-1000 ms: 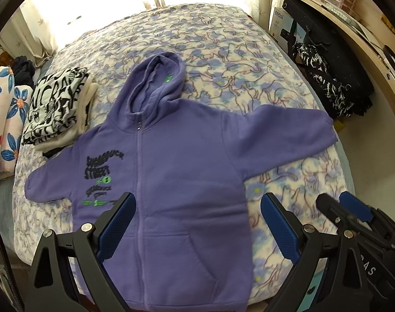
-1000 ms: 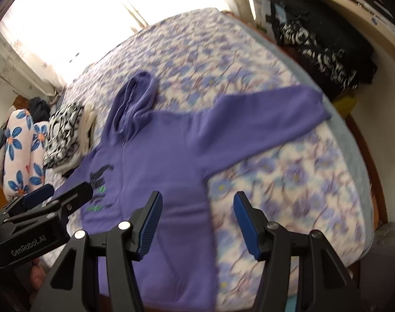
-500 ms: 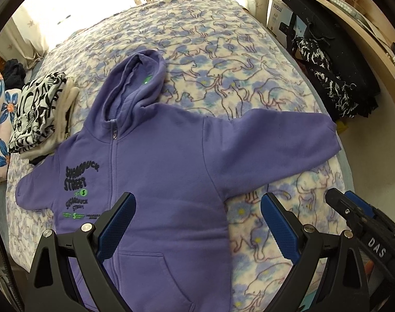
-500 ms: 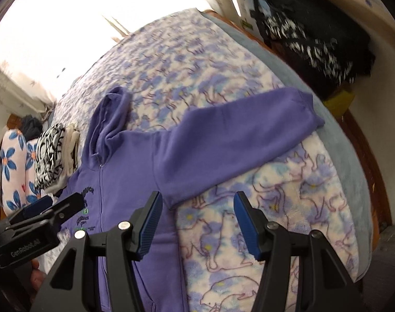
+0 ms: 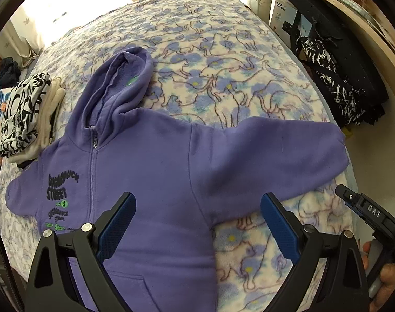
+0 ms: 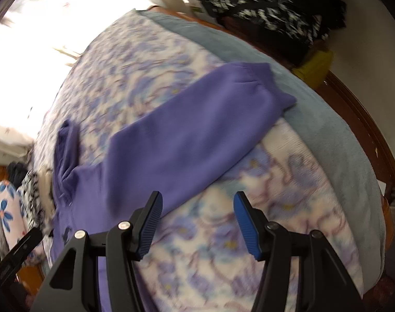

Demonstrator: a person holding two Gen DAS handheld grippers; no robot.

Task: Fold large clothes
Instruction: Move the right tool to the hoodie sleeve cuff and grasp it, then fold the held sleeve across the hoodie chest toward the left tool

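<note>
A purple zip hoodie lies face up and spread flat on the bed, hood toward the window, both sleeves out to the sides. Its right-hand sleeve reaches toward the bed's right edge. My left gripper is open and empty, above the hoodie's chest near the right armpit. My right gripper is open and empty, above the blanket just below that sleeve; the right wrist view is motion-blurred. The right gripper's body also shows in the left wrist view.
The bed carries a cat-print blanket over a grey sheet. Folded black-and-white clothes sit at the left edge beside a floral pillow. Dark bags and clothes fill the shelf at right. A wooden bed frame edges the right side.
Both grippers have moved to the right, toward the right-hand sleeve. The right gripper has swung furthest, from over the hoodie's body to the blanket under the sleeve. Both stay open.
</note>
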